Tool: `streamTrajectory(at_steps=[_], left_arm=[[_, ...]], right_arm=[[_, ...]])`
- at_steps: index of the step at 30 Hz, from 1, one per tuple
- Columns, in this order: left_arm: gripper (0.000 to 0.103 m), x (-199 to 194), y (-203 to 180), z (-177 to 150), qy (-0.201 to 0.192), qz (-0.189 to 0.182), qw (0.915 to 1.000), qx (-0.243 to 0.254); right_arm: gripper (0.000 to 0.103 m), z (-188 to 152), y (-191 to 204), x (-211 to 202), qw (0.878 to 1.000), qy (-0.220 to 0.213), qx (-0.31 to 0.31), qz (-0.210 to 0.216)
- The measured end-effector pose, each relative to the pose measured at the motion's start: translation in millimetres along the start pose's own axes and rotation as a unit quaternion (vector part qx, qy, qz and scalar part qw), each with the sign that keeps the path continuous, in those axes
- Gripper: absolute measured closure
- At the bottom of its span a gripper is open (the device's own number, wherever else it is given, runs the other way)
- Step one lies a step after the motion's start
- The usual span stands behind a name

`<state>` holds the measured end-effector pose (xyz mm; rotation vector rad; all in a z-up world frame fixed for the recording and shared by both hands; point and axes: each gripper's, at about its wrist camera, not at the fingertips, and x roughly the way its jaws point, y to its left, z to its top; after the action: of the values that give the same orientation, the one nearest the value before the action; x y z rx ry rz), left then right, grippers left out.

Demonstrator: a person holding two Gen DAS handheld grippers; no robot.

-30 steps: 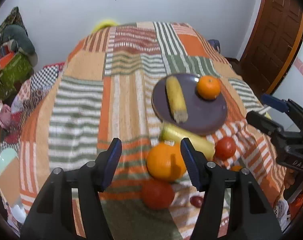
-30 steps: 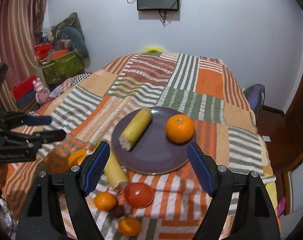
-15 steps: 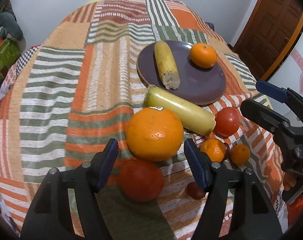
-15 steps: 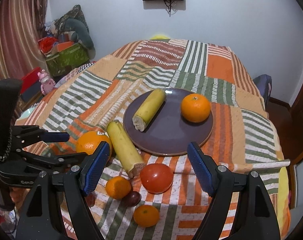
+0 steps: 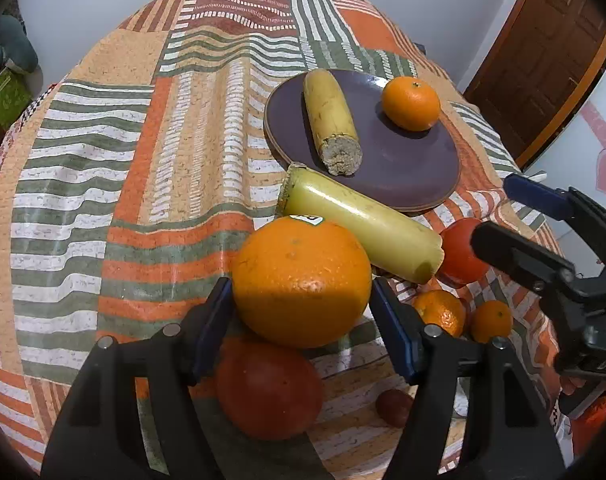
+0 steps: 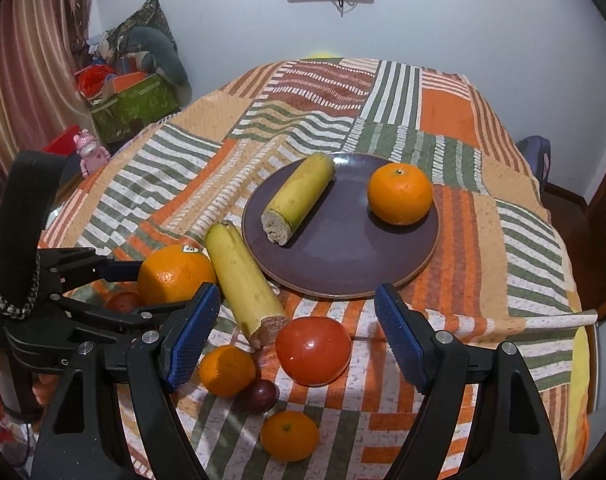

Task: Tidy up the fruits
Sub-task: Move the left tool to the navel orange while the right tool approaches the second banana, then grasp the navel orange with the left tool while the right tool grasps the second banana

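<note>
Plate (image 6: 343, 276) on desk (image 6: 463, 128) holds only banana piece (image 6: 299, 196) and mandarin (image 6: 399, 193).

Rest off-plate in near cluster: second banana piece (image 6: 243, 280), tomato (image 6: 313, 350), small mandarins.

Left tool (image 5: 299, 320) apart, jaws just been opening, straddling big orange (image 5: 301, 280), not clamped I think.

Right tool (image 6: 299, 332) apart, empty, over tomato.

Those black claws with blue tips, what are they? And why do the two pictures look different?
They are grippers: tongs a person holds, one per hand, each with a camera looking along its two fingers. One picture comes from the left gripper, the other from the right gripper. On the striped cloth sits a purple plate with a banana piece and a mandarin. Beside it lie more fruit. The left gripper's jaws have just been opening around the big orange, not clearly squeezing it. The right gripper is open and empty, above a tomato.
</note>
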<state>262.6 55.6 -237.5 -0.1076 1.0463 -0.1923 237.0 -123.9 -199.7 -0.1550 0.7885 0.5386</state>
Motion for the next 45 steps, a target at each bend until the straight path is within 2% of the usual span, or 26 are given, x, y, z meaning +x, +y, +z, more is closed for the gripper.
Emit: streamTrajectory(at_steps=[4,9,11,14,16,17,20,25,27,30,35,39,45], left_arm=[[0.036,-4.4,7.0,3.1,-0.004,-0.009,0.9999,-0.014],[0.036,-26.2,24.4,6.9,-0.041,0.018,0.9986,-0.029],[0.036,-34.5,34.9,7.3,-0.05,0.019,0.9978,-0.039],[0.036,-46.4,51.6,3.6,-0.059,0.027,0.9966,-0.051],[0.036,-52.6,61.8,-0.9,-0.063,0.033,0.9957,-0.059],[0.036,-54.8,66.2,-2.8,-0.063,0.033,0.9955,-0.062],[0.036,-58.3,76.6,-10.1,-0.061,0.033,0.9951,-0.07],[0.036,-59.8,82.8,-20.5,-0.058,0.034,0.9951,-0.072],[0.036,-60.3,83.8,-23.3,-0.059,0.028,0.995,-0.076],[0.036,-61.6,82.7,-26.4,-0.059,0.019,0.995,-0.079],[0.036,-63.9,81.9,-28.2,-0.062,0.015,0.9946,-0.081],[0.036,-64.8,85.0,-31.4,-0.061,0.014,0.9944,-0.085],[0.036,-62.2,90.1,-33.9,-0.054,0.018,0.9944,-0.089]], right_arm=[[0.026,1.0,5.9,4.5,1.0,0.005,-0.011,0.003],[0.026,4.3,14.2,11.8,1.0,0.01,-0.028,0.01],[0.026,6.0,17.9,19.1,0.999,0.024,-0.034,0.026],[0.035,7.8,23.2,32.7,0.997,0.045,-0.039,0.043],[0.049,9.1,26.3,42.5,0.996,0.063,-0.044,0.047],[0.051,9.6,27.7,48.0,0.995,0.072,-0.046,0.046],[0.053,10.8,30.7,62.4,0.993,0.096,-0.05,0.042],[0.053,13.8,35.7,66.6,0.991,0.109,-0.06,0.04],[0.055,14.6,34.3,65.4,0.991,0.113,-0.053,0.049],[0.063,18.2,35.5,59.3,0.989,0.118,-0.049,0.079],[0.062,20.9,50.4,76.4,0.984,0.142,-0.085,0.061],[0.061,23.3,53.8,92.8,0.981,0.159,-0.087,0.064],[0.065,28.5,66.6,102.6,0.982,0.151,-0.097,0.058]])
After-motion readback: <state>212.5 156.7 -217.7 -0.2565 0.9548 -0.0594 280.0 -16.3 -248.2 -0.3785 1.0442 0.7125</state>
